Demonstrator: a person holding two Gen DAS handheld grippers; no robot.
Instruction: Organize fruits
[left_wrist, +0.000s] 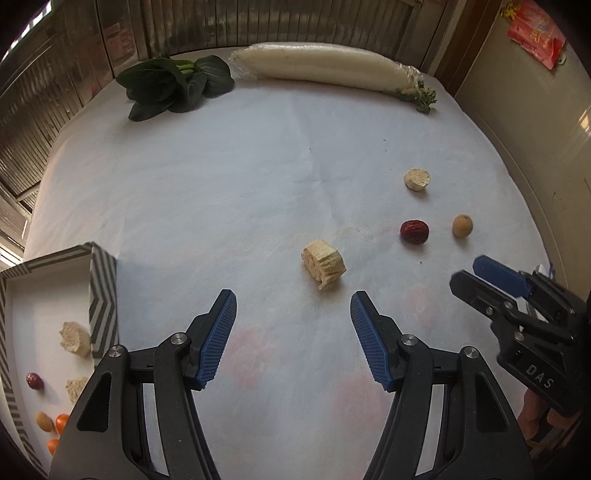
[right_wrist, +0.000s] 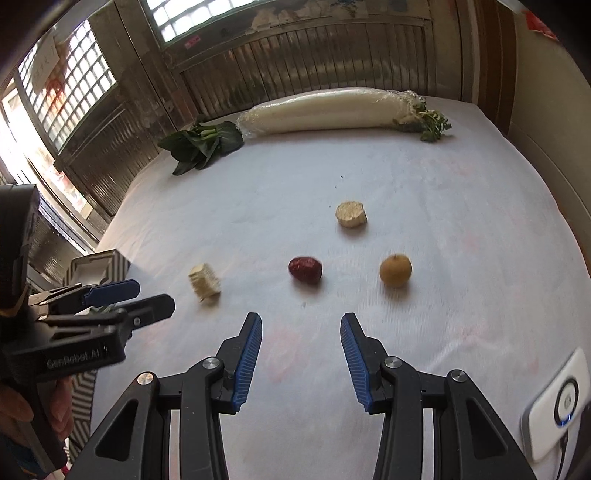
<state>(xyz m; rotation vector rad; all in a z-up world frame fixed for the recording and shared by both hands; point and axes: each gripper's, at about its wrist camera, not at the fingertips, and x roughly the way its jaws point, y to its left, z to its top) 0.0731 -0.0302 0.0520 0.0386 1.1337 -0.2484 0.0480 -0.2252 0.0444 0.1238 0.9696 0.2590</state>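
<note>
On the white tablecloth lie a pale cut chunk (left_wrist: 324, 268) (right_wrist: 205, 283), a red jujube (left_wrist: 414, 231) (right_wrist: 305, 270), a tan round fruit (left_wrist: 462, 225) (right_wrist: 395, 270) and a pale round slice (left_wrist: 417, 179) (right_wrist: 351, 213). My left gripper (left_wrist: 293, 304) is open and empty, just short of the cut chunk. My right gripper (right_wrist: 301, 323) is open and empty, just short of the jujube; it also shows in the left wrist view (left_wrist: 467, 271). A striped box (left_wrist: 99, 280) at the left holds pale chunks, a jujube and small orange and tan fruits.
A long wrapped white radish (left_wrist: 325, 66) (right_wrist: 325, 110) and a bunch of dark leafy greens (left_wrist: 173, 85) (right_wrist: 203, 142) lie at the far edge of the table. A white device (right_wrist: 554, 402) with a cable sits at the right front. Walls stand close behind and right.
</note>
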